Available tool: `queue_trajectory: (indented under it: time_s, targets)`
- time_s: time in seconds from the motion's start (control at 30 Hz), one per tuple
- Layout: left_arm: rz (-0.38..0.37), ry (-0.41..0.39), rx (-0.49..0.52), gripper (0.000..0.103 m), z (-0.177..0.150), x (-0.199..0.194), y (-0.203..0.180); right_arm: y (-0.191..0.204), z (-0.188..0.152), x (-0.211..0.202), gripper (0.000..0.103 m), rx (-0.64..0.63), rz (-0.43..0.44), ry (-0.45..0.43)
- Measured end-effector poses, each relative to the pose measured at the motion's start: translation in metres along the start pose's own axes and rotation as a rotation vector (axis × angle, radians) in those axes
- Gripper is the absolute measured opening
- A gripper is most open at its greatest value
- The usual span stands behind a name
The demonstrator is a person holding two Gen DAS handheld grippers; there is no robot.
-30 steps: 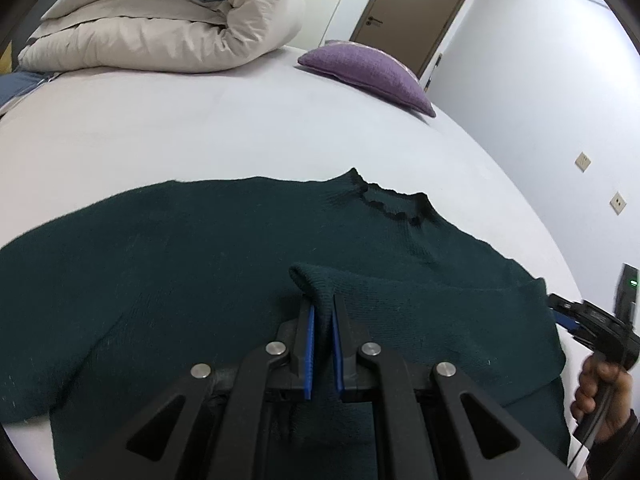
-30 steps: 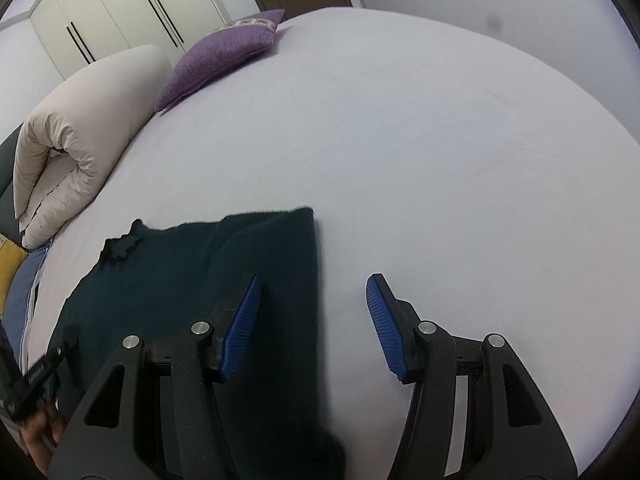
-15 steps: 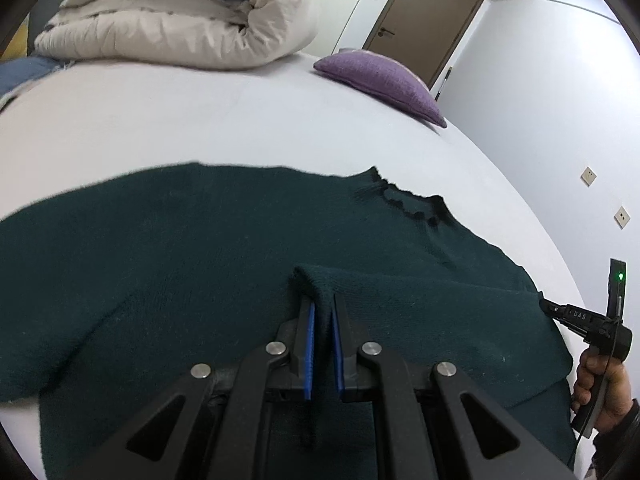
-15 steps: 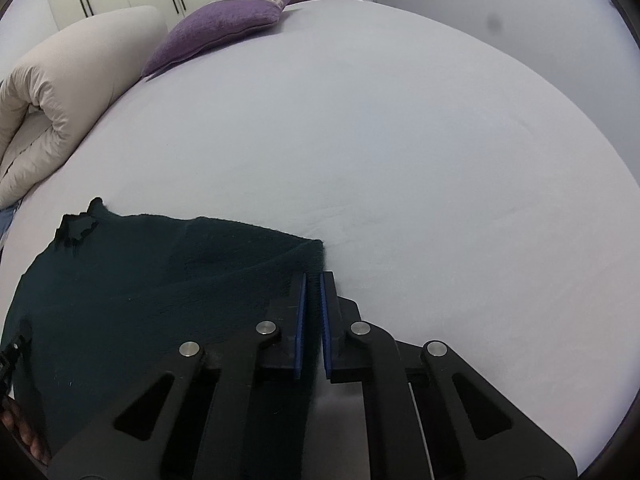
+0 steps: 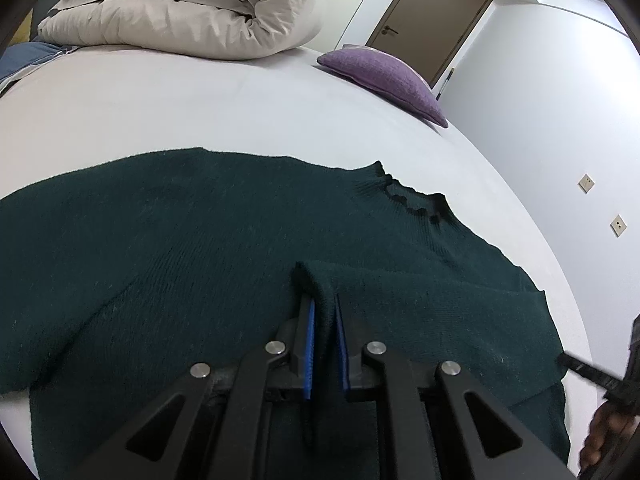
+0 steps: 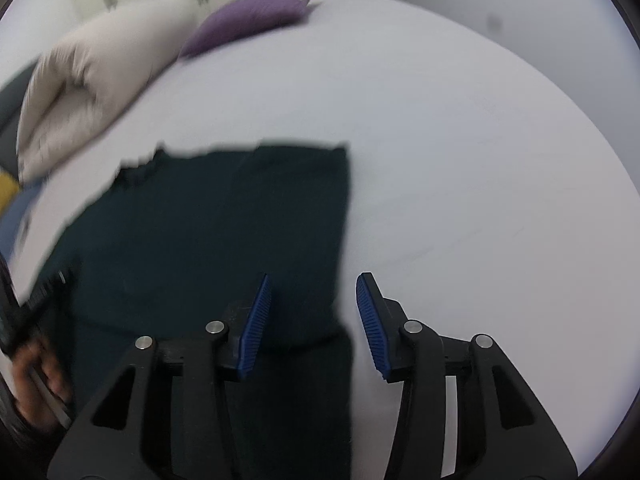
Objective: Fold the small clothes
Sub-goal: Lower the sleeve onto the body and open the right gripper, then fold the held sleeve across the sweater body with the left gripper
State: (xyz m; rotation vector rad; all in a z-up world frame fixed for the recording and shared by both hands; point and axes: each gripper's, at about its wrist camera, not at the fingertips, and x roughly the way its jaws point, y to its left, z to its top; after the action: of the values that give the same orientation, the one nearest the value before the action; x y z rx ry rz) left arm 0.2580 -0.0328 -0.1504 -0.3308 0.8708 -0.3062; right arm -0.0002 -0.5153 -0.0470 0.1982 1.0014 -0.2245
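A dark green knit sweater (image 5: 180, 240) lies spread flat on the white bed, its frilled collar (image 5: 416, 200) toward the right. My left gripper (image 5: 323, 304) holds the folded-in sleeve end (image 5: 316, 276) over the sweater's body. Its jaws are opening slightly, and the blue pads still touch the fabric between them. In the right wrist view, my right gripper (image 6: 313, 280) hovers over the sweater's (image 6: 200, 220) straight right-hand edge. Its jaws are opening, and the fabric lies below them, not pinched. This view is blurred by motion.
A rolled beige duvet (image 5: 192, 12) and a purple pillow (image 5: 384, 76) lie at the far side of the bed. The white sheet (image 6: 480, 160) stretches bare to the right of the sweater. A brown door (image 5: 432, 16) stands behind the pillow.
The right gripper stood open a second ago, shut at the sweater's right edge half a second ago, and now stands open again after shifting sideways. The left gripper's pads have parted slightly.
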Motion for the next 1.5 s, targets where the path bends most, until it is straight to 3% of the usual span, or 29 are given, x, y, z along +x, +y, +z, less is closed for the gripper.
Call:
queue_trajectory:
  time_s: [0.17,0.43,0.6,0.7,0.73,0.87,0.97,1.1,1.17,1.3,1.5]
  targets:
    - [-0.006,0.002,-0.004,0.013,-0.003,-0.002,0.001,-0.010,-0.009,0.002,0.013,0.030,0.018,0.004]
    - [0.007,-0.011,0.009,0.013,-0.010,-0.003,-0.001,-0.017,-0.009,0.008,0.011,0.019,-0.017,-0.013]
    - [-0.016,-0.006,-0.018,0.014,-0.007,0.000,0.003,-0.026,-0.011,0.021,0.011,0.060,0.052,-0.054]
    - [-0.050,0.013,-0.037,0.018,-0.003,-0.005,0.005,-0.029,-0.012,0.006,0.022,0.076,0.078,-0.077]
    - [-0.049,0.019,-0.045,0.025,-0.001,-0.011,0.005,-0.031,-0.013,-0.003,0.035,0.101,0.060,-0.085]
    - [-0.018,-0.060,-0.065,0.064,-0.002,-0.059,0.012,-0.018,-0.021,-0.049,0.050,0.121,0.047,-0.203]
    - [-0.027,-0.128,-0.097,0.065,-0.008,-0.108,0.033,0.014,-0.028,-0.074,0.057,0.053,0.086,-0.253]
    - [-0.008,-0.204,-0.246,0.065,-0.027,-0.174,0.097,0.067,-0.041,-0.094,0.068,-0.008,0.203,-0.267]
    - [0.000,-0.244,-0.390,0.065,-0.043,-0.202,0.143,0.095,-0.048,-0.100,0.074,-0.034,0.273,-0.258]
    - [-0.005,-0.296,-0.719,0.065,-0.086,-0.242,0.236,0.154,-0.062,-0.105,0.074,-0.076,0.403,-0.222]
    - [0.019,-0.357,-0.884,0.065,-0.109,-0.265,0.288,0.223,-0.087,-0.112,0.074,-0.164,0.495,-0.164]
